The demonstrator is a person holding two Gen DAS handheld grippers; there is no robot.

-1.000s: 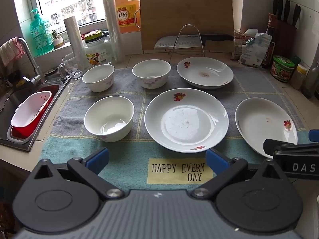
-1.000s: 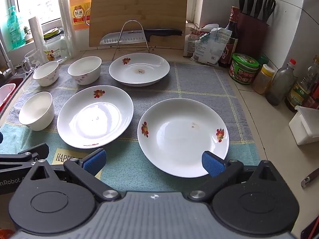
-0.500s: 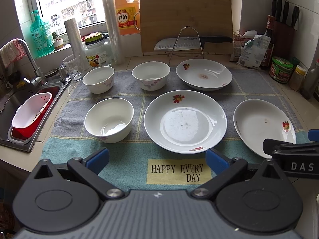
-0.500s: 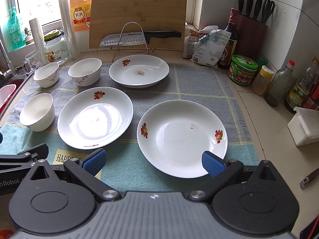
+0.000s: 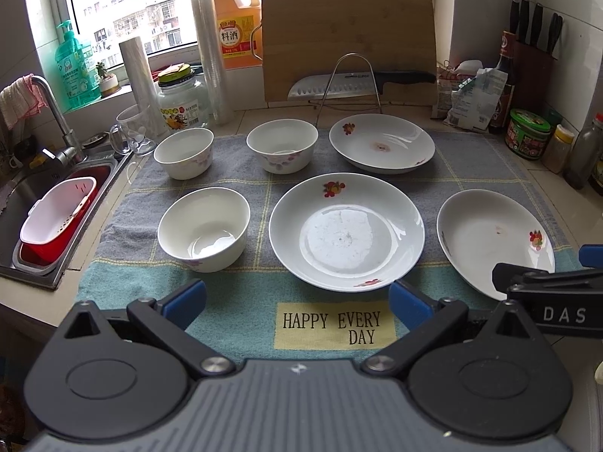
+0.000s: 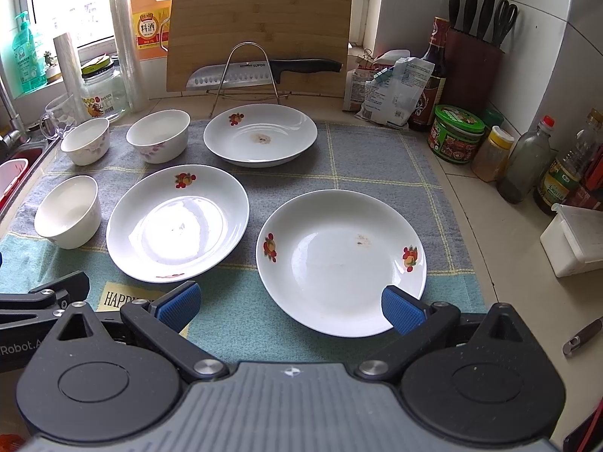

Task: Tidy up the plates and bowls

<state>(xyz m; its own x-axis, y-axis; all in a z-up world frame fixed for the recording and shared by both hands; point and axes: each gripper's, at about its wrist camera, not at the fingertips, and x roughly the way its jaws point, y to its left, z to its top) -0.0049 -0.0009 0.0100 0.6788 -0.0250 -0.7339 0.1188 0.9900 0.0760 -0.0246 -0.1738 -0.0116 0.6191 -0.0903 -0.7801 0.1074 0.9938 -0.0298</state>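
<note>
Left hand-held gripper point(image 5: 297, 297): jaws spread wide, nothing between them; blue pads hang above the near edge of the towel point(image 5: 233, 293).
Right hand-held gripper point(image 6: 288, 303): jaws spread wide, holding nothing; its right pad overlaps the near rim of the right plate point(image 6: 341, 261), contact cannot be told.
Middle plate point(image 5: 346, 231): straight ahead of the left hand-held gripper, flat on the towel, apart from both pads.
Right plate, left view: ahead and to the right; its near rim is hidden behind the right hand-held gripper's black body, whose lettering is cut off at "DAS".
Far plate point(image 5: 381, 143): far ahead, in front of the wire rack point(image 5: 348, 83); a brownish mark at its centre, nature unclear.
Near bowl point(image 5: 203, 228): ahead-left of the left hand-held gripper, upright; a glossy patch at the bottom, water or glare cannot be told.
Far bowls: left one point(image 5: 184, 152) and right one point(image 5: 282, 145) stand upright side by side, well ahead, apart from each other.
Tabletop point(image 6: 501, 263): mostly covered by the towel; bare to the right of the right hand-held gripper.
Sink point(image 5: 34, 263): far left, cut off by the frame; a white basket point(image 5: 56, 213) sits in a red one inside.
Knife point(image 6: 260, 69): lies across the rack against the cutting board point(image 6: 260, 26).
Towel label: reads in full in the left view; in the right view cut to "HAPP".
</note>
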